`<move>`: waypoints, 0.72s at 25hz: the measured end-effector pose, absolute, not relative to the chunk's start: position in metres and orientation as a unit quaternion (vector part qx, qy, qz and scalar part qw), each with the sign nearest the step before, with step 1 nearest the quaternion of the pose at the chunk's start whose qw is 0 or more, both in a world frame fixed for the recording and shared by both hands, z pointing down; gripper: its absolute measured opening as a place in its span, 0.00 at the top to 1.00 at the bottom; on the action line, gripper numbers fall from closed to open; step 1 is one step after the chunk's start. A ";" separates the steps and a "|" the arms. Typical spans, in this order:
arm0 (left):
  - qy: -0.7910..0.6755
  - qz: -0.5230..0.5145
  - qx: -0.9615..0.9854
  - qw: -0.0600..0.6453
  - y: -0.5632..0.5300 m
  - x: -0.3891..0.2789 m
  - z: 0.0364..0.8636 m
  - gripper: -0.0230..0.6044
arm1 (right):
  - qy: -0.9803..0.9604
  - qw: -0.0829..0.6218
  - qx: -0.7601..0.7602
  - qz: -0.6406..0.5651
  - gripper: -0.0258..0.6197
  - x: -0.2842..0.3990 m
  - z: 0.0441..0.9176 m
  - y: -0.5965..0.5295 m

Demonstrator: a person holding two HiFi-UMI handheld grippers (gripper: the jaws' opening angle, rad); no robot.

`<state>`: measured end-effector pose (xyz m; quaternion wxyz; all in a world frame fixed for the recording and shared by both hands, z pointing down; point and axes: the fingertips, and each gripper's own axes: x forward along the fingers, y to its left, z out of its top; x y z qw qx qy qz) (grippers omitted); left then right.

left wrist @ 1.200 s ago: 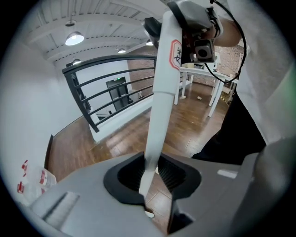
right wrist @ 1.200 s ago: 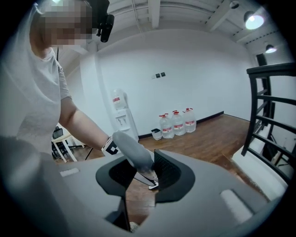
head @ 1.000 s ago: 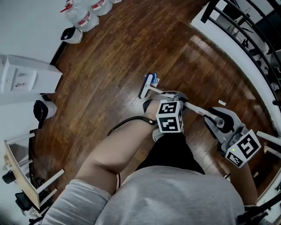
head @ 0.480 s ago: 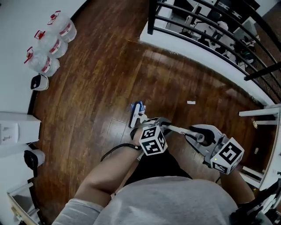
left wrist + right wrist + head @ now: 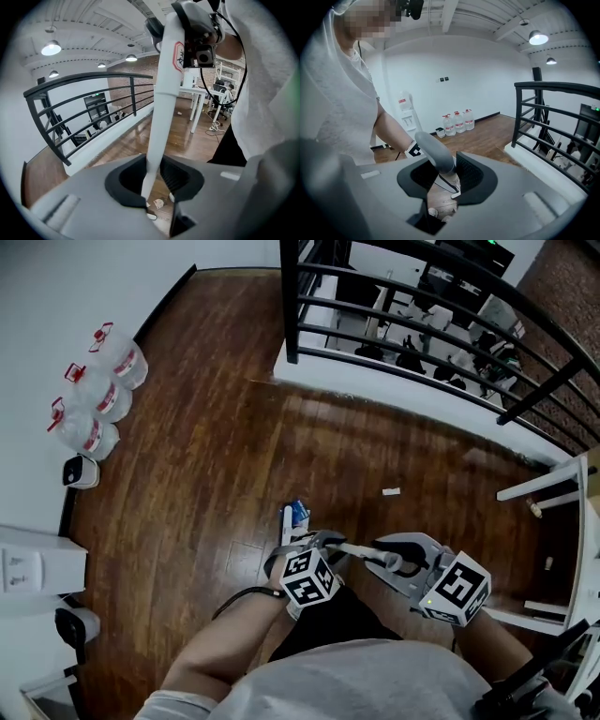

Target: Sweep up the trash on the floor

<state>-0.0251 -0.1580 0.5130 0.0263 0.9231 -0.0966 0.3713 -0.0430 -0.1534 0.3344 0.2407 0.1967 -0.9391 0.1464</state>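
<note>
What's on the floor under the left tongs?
Through the gap of the left tongs, shut on the broom handle, a crumpled scrap shows on the wood floor. The tongs' body covers everything around it.

We see a floor (image 5: 187, 484) of dark wood boards with a glossy, reflective finish, and a railing (image 5: 412, 310) that looks like matt black metal. The handle (image 5: 161, 93) looks like smooth white plastic, with a matt grey grip (image 5: 433, 150). The bottles (image 5: 98, 395) look like clear plastic, our shirt (image 5: 356, 681) like soft grey cloth, and the scrap (image 5: 391, 491) like white paper.
</note>
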 end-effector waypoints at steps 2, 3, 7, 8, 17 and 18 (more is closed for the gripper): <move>-0.107 0.367 0.924 0.021 -0.154 -0.032 0.506 0.83 | -0.943 0.240 0.185 0.135 0.79 -0.053 0.326 -0.147; -0.111 0.366 0.924 0.019 -0.148 -0.036 0.503 0.83 | -0.945 0.239 0.179 0.131 0.79 -0.059 0.322 -0.140; -0.136 0.365 0.921 0.016 -0.126 -0.057 0.486 0.83 | -0.954 0.233 0.150 0.116 0.79 -0.082 0.304 -0.114; -0.147 0.366 0.919 0.017 -0.124 -0.063 0.481 0.82 | -0.957 0.229 0.139 0.111 0.79 -0.088 0.300 -0.111; -0.287 0.391 0.872 0.069 -0.105 -0.125 0.469 0.82 | -0.973 0.207 -0.010 0.098 0.79 -0.123 0.295 -0.092; -0.304 0.394 0.864 0.077 -0.103 -0.129 0.468 0.82 | -0.974 0.202 -0.030 0.098 0.79 -0.125 0.294 -0.090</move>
